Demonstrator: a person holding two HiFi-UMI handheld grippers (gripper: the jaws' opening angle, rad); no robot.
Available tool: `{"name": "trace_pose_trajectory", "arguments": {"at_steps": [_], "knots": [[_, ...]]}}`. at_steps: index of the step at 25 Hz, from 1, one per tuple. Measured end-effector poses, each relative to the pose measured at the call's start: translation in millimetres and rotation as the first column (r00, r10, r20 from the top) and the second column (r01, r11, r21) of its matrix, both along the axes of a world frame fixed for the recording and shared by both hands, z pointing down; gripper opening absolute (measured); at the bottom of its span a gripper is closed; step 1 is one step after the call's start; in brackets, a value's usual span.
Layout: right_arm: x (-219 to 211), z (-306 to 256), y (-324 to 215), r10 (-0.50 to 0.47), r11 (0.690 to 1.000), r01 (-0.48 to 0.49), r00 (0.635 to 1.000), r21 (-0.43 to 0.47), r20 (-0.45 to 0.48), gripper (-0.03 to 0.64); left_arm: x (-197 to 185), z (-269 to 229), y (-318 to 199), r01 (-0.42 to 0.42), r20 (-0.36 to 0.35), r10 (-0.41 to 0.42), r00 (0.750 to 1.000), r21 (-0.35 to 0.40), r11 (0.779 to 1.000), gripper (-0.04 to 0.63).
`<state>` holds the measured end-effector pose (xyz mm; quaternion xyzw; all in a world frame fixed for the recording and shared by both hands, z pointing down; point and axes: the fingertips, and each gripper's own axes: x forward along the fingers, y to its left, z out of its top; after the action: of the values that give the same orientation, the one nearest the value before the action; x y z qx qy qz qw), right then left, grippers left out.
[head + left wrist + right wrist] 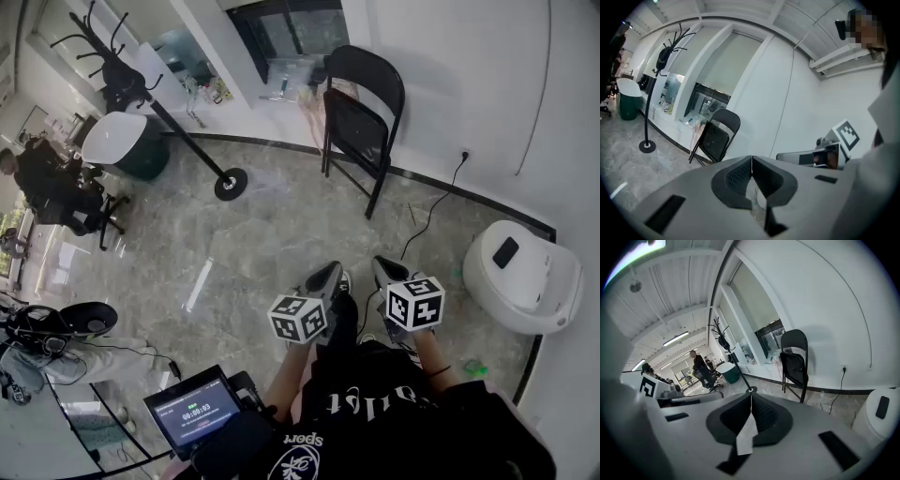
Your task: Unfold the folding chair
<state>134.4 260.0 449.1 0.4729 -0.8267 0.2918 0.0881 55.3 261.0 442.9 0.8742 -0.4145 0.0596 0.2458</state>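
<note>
Grey stone floor [253, 244], white walls. Left gripper [323, 277] and right gripper [386, 270]: jaws closed together, held side by side. Folding chair [361, 112] well ahead against wall, seat tipped up, untouched. Coat stand [230, 183] left of chair. White lidded tub [522, 274], possibly a bin, at right; contents hidden. Small screen [192, 410] shown in head view only.

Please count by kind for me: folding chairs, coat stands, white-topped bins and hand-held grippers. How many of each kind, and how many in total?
Folding chair: 1
Coat stand: 1
White-topped bin: 2 (right, far left)
Hand-held gripper: 2 (left, right)
Total: 6
</note>
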Motion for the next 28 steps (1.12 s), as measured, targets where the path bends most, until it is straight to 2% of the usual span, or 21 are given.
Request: {"name": "trace_pose_trajectory", "arguments": {"at_steps": [5, 10, 14, 21, 28], "knots": [[-3, 7, -41, -0.007, 1.000, 0.007, 1.000, -0.011, 0.005, 0.018, -3, 10, -38, 0.005, -0.003, -0.005, 1.000, -0.009, 1.000, 0.005], [-17, 7, -96, -0.008, 1.000, 0.008, 1.000, -0.028, -0.015, 0.018, -27, 6, -103, 0.031, -0.018, -0.032, 0.999, -0.007, 0.999, 0.005], [-14, 3, -146, 0.030, 0.999, -0.031, 0.999, -0.043, -0.021, 0.017, -37, 0, -158, 0.026, -0.025, -0.027, 0.999, -0.016, 1.000, 0.005], [-11, -1, -233, 0.115, 0.991, -0.117, 0.993, -0.057, -0.027, 0.017, -40, -2, -248, -0.058, 0.001, 0.058, 0.998, -0.016, 0.998, 0.005], [-35, 2, -303, 0.136, 0.988, -0.139, 0.990, -0.066, -0.043, 0.018, -54, 4, -316, -0.131, 0.030, 0.131, 0.991, -0.007, 0.991, 0.005]]}}
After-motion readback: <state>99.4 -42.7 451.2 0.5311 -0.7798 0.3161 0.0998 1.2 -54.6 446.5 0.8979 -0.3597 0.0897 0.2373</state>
